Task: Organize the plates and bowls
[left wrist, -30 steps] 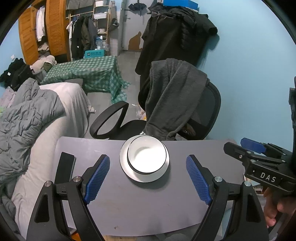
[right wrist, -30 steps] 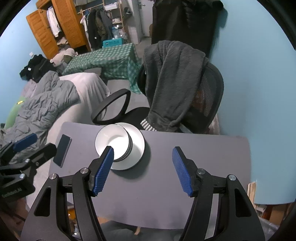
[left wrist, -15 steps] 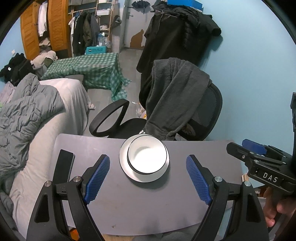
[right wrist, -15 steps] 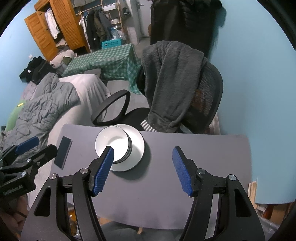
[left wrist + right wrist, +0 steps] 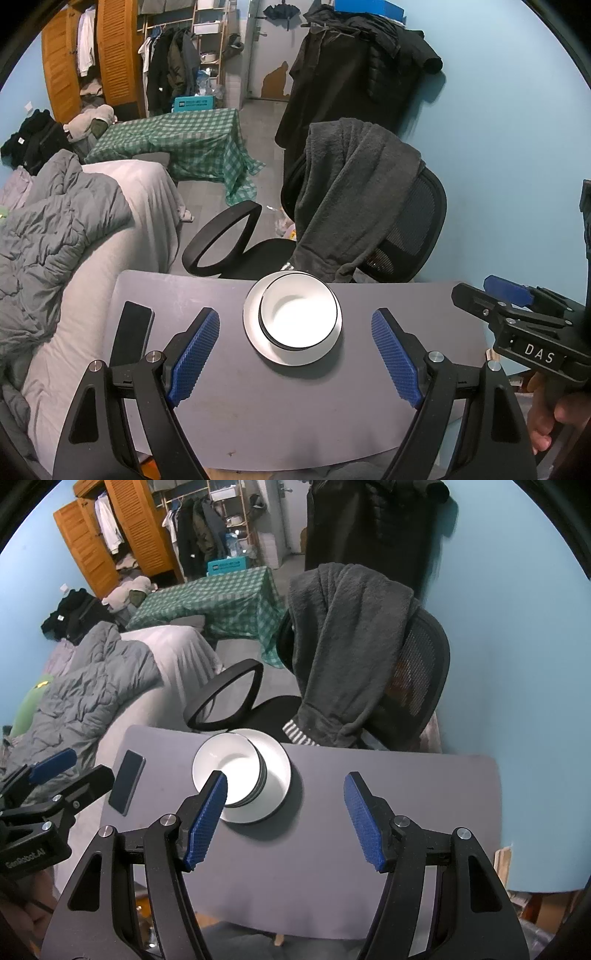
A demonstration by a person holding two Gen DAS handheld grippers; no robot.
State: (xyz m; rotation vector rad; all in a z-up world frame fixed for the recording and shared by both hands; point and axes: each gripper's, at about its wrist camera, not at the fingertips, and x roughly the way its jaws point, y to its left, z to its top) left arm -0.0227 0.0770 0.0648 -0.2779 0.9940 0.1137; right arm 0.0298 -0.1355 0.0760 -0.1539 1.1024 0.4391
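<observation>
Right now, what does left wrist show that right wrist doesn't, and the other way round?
Left wrist only: the right gripper at the right edge, marked DAS, with a hand on its handle, and a blue box above the hanging coats.

Right wrist only: the left gripper at the left edge, and the side of the bowl stack, with several rims visible.

Both: white bowls on a white plate on the grey table, a dark phone to their left, the office chair draped in a grey garment, both grippers' jaws open and empty.
</observation>
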